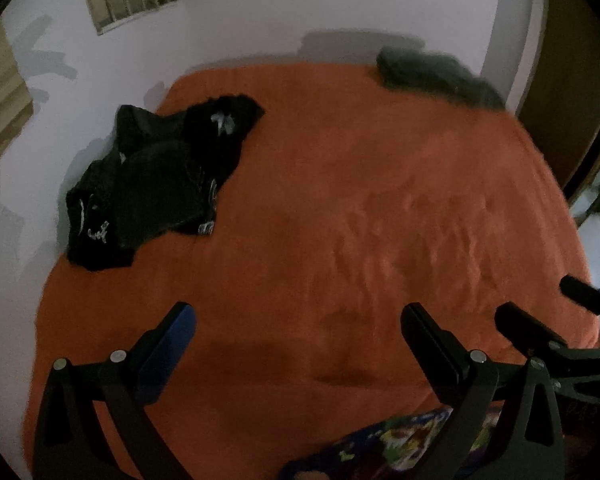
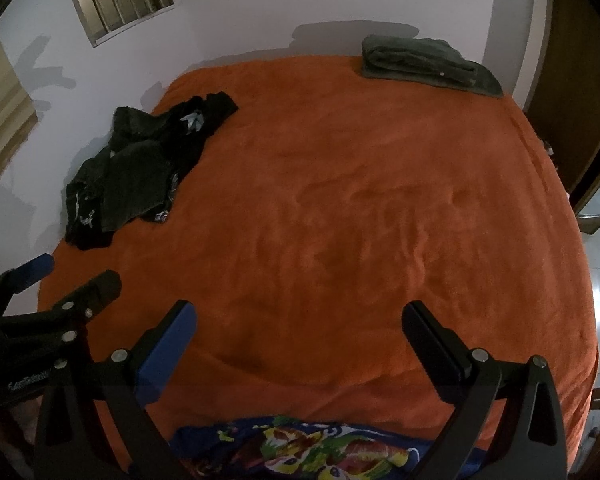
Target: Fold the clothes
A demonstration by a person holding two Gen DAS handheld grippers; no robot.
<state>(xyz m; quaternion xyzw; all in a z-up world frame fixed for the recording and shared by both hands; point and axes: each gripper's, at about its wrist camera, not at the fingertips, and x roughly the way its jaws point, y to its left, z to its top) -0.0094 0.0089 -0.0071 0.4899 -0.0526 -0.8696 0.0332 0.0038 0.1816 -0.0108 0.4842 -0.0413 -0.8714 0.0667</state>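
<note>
Right wrist view: both grippers' jaws spread empty above the orange bed (image 2: pixel 340 200), dark clothes (image 2: pixel 140 172) far left.

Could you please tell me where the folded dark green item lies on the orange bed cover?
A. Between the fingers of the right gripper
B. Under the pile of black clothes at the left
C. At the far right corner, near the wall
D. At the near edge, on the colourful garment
C: the folded dark green item lies alone at the far right corner of the orange bed cover, apart from the pile of black clothes.
</note>
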